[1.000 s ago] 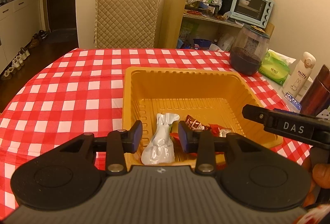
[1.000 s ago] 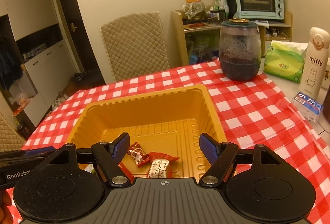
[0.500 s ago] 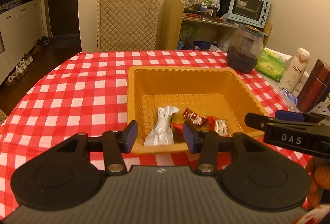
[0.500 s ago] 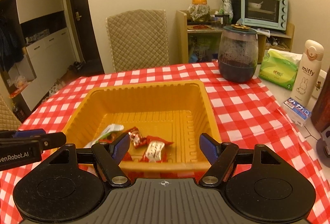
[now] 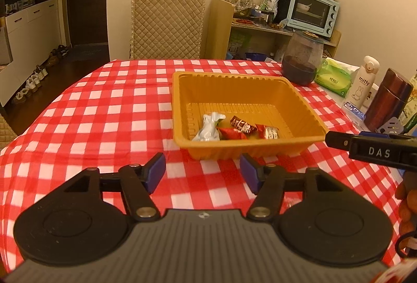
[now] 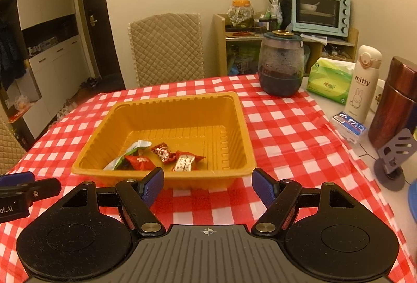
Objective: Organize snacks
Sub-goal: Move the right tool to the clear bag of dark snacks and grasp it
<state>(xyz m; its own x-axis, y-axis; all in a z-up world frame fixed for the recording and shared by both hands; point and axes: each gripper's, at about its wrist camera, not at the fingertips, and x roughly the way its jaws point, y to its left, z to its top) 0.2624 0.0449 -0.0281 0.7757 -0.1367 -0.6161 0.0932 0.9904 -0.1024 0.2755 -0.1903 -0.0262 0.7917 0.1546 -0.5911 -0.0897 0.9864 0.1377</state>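
Observation:
An orange plastic tray (image 5: 299, 98) (image 6: 242, 126) sits on the red checked tablecloth. In it lie a white-green packet (image 5: 208, 128) (image 6: 130, 152) and three red wrapped candies (image 5: 241, 124) (image 6: 163, 151) near its front wall. My left gripper (image 5: 202, 172) is open and empty, held back from the tray's front edge. My right gripper (image 6: 208, 185) is open and empty, also just in front of the tray. Each gripper's side shows at the edge of the other's view.
A dark glass jar (image 6: 281, 64), a green tissue pack (image 6: 329, 81), a white miffy bottle (image 6: 363, 82), a brown flask (image 6: 396, 103) and a small blue-white box (image 6: 349, 125) stand at the right. A quilted chair (image 5: 166, 22) is behind the table.
Both grippers have drawn back and up from the tray. The left gripper's fingers have opened wider. The snacks now lie in the tray, clear of both grippers.

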